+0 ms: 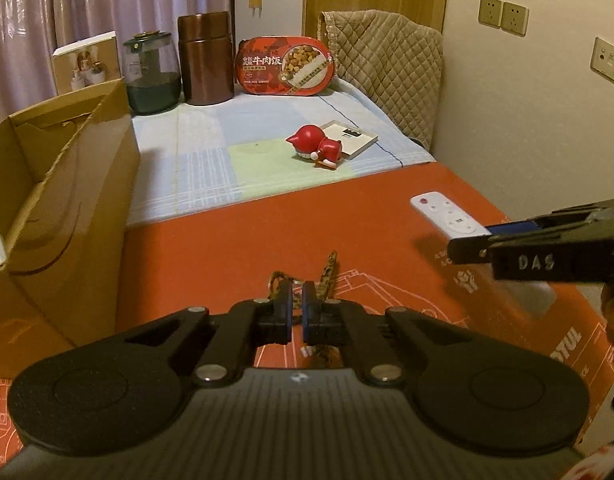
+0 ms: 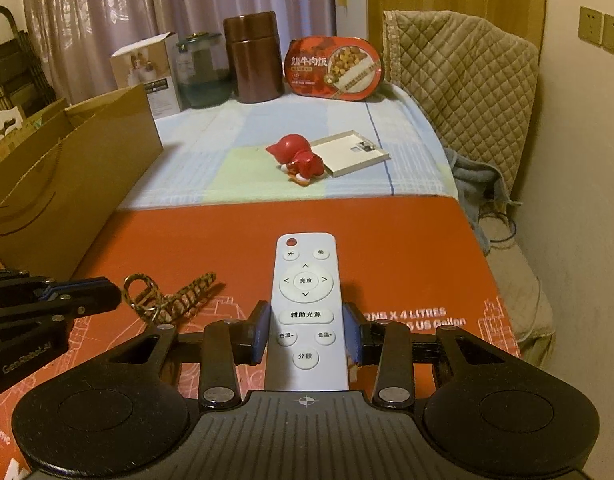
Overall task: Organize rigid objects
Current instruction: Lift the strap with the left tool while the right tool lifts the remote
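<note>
My left gripper [image 1: 297, 314] is shut on a braided leopard-pattern keychain strap [image 1: 327, 273] that lies on the orange box top [image 1: 347, 216]; the strap also shows in the right wrist view [image 2: 175, 295]. My right gripper [image 2: 307, 334] is shut on a white remote control [image 2: 305, 304], its pads against both sides of the remote's lower half. The remote [image 1: 447, 212] and right gripper [image 1: 467, 246] show at the right of the left wrist view. A red cat figurine [image 1: 317, 146] and a flat white box [image 1: 349, 138] lie farther back on the checked cloth.
An open cardboard box [image 1: 59, 184] stands at the left. At the back stand a green glass jar [image 1: 151, 74], a brown canister [image 1: 205, 60], a red meal box [image 1: 285, 66] and a small white carton [image 2: 147, 72]. A quilted chair back [image 2: 463, 80] is at the right.
</note>
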Demonstrator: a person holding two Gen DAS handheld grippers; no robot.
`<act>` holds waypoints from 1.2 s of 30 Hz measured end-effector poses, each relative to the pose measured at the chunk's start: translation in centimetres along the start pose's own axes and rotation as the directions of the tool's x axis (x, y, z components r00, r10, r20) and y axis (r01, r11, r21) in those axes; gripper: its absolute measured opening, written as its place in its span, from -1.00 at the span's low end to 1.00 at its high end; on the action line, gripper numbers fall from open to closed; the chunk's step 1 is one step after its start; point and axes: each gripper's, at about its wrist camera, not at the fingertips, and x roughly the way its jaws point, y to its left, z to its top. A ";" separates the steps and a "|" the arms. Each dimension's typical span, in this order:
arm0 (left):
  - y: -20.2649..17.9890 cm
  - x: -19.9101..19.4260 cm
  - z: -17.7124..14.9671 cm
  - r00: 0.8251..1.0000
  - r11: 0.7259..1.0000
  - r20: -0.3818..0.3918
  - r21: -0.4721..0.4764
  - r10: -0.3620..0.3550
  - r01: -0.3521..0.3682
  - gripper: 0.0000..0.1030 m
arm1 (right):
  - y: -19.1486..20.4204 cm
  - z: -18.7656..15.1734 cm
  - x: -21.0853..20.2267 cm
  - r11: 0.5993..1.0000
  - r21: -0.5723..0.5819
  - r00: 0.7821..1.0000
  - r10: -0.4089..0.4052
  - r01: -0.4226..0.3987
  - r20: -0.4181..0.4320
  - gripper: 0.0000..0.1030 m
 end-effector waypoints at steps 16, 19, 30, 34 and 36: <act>-0.1 4.8 -0.7 0.999 0.996 -0.021 0.082 -0.031 0.032 0.06 | -0.4 0.0 1.3 1.000 0.012 0.999 0.025 -0.024 -0.036 -0.31; -0.4 5.9 -0.6 0.999 0.994 -0.038 0.100 -0.029 0.033 -0.09 | -0.5 -0.1 1.7 1.000 0.012 0.999 0.024 -0.023 -0.043 -0.32; 0.4 3.0 -0.4 0.999 0.999 -0.042 0.021 -0.026 0.027 -0.35 | 0.0 0.7 0.7 0.999 -0.003 0.999 0.035 -0.035 -0.023 -0.32; 0.5 0.7 0.2 0.999 1.000 -0.022 0.009 -0.027 0.027 -0.35 | 0.9 1.3 -0.8 0.999 -0.011 0.999 0.047 -0.047 0.003 -0.32; 0.8 -0.7 0.7 1.000 1.000 -0.003 -0.008 -0.021 0.021 -0.35 | 1.3 1.6 -1.7 0.999 -0.011 0.998 0.054 -0.054 0.016 -0.32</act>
